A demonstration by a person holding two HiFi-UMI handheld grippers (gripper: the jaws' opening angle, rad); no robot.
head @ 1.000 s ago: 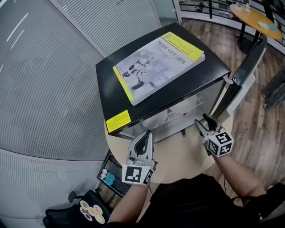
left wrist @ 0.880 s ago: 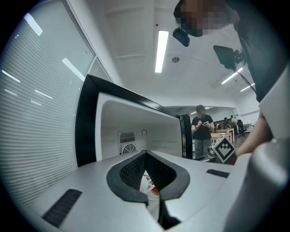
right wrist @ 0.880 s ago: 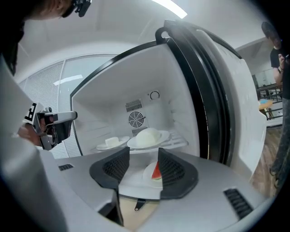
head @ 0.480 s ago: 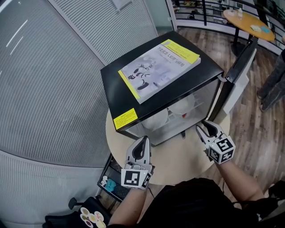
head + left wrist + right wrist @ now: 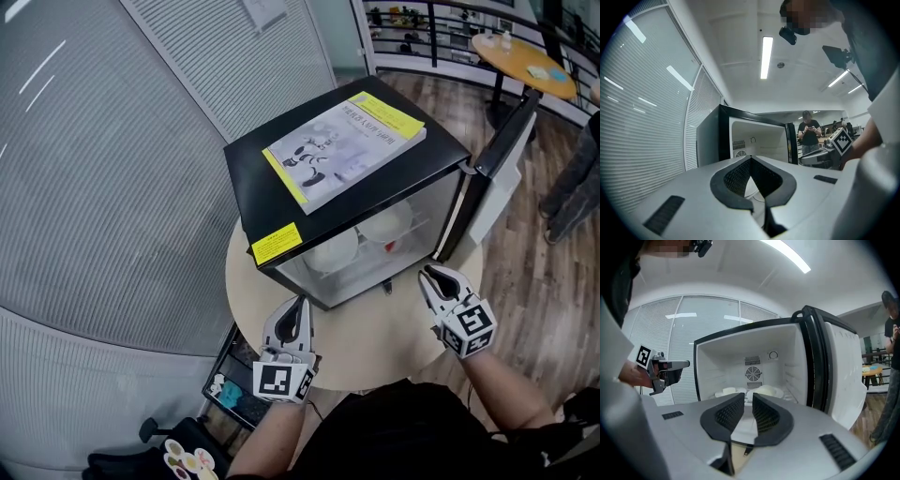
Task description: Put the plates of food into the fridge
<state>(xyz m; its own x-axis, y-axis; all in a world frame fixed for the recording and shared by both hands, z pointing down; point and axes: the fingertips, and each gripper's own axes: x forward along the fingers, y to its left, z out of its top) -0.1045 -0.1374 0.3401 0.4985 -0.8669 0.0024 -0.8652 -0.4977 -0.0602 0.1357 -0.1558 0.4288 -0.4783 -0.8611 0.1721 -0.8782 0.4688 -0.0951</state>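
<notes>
From the head view, the fridge (image 5: 251, 183) stands on the round table (image 5: 375, 339) with a book (image 5: 345, 145) on top and its door (image 5: 499, 173) swung out to the right. Both plates (image 5: 333, 251) lie side by side on the shelf inside, so I'd say the food is in and the door is what is left to deal with. The door stands far and to the right of the right gripper (image 5: 436, 279), with its long edge upright. That gripper is plainly the nearer one. The left gripper (image 5: 296, 314) hangs at the near left of the fridge front, well apart from the door. Both forearms come up from the near edge of the table and both grippers point at the opening.

In the left gripper view, the left gripper (image 5: 750, 161) has its jaws meeting at the tips with nothing between them. Past them I see the fridge (image 5: 707, 138), the door (image 5: 791, 143) on its right, and a person (image 5: 808, 133) standing further off.

In the right gripper view, the right gripper (image 5: 748, 397) is closing, with only a slim gap left and nothing in it. It looks straight into the white cavity, where the plates (image 5: 766, 391) rest low at the back. The door (image 5: 840, 376) is just to the right, its inner lining facing left. To shut it, I reckon this hand must swing right, get behind the outer face and push it leftward
</notes>
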